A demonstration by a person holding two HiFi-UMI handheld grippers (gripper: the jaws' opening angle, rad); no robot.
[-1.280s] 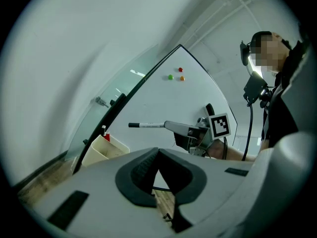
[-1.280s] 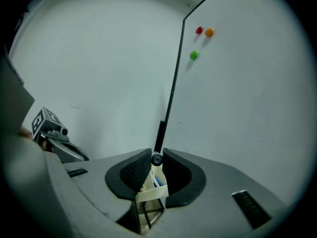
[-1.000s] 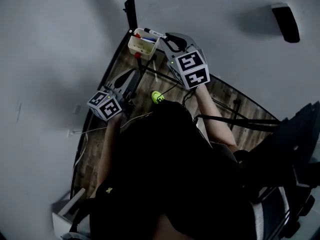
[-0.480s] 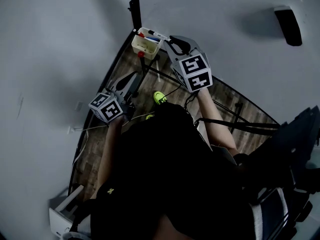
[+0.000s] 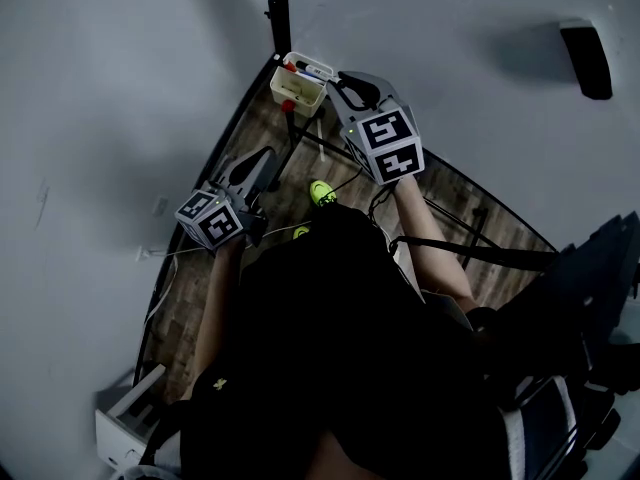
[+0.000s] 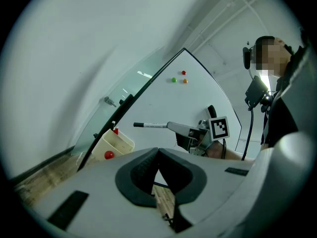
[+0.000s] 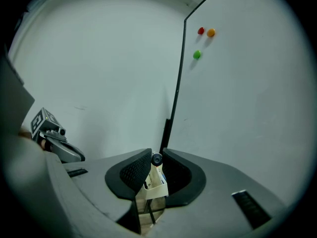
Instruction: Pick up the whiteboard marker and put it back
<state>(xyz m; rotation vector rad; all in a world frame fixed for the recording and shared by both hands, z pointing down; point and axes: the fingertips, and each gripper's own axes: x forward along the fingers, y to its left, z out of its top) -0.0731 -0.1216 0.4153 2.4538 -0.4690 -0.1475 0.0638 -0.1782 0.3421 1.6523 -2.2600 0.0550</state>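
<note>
A whiteboard marker (image 6: 151, 125) with a black cap sticks out level from my right gripper (image 6: 171, 127), which is shut on it. In the head view that gripper (image 5: 335, 78) holds the marker (image 5: 314, 70) just above a cream pen holder (image 5: 297, 88) with several markers in it. Along the right gripper's own jaws (image 7: 156, 163) I see the marker's end (image 7: 156, 158) pinched between the pads, with the holder (image 7: 153, 188) below. My left gripper (image 5: 266, 158) hangs lower left, apart from the holder (image 6: 118, 143); its jaws (image 6: 157, 152) are shut on nothing.
The whiteboard (image 7: 247, 98) carries red, orange and green magnets (image 7: 197, 55) and stands on a black frame (image 5: 279, 8). A yellow-green object (image 5: 318, 193), cables and stand legs lie on the wooden floor (image 5: 200, 298). A white box (image 5: 125, 428) sits at lower left.
The left gripper has drifted slightly down and away from the holder. The right gripper stays over the holder with the marker in it.
</note>
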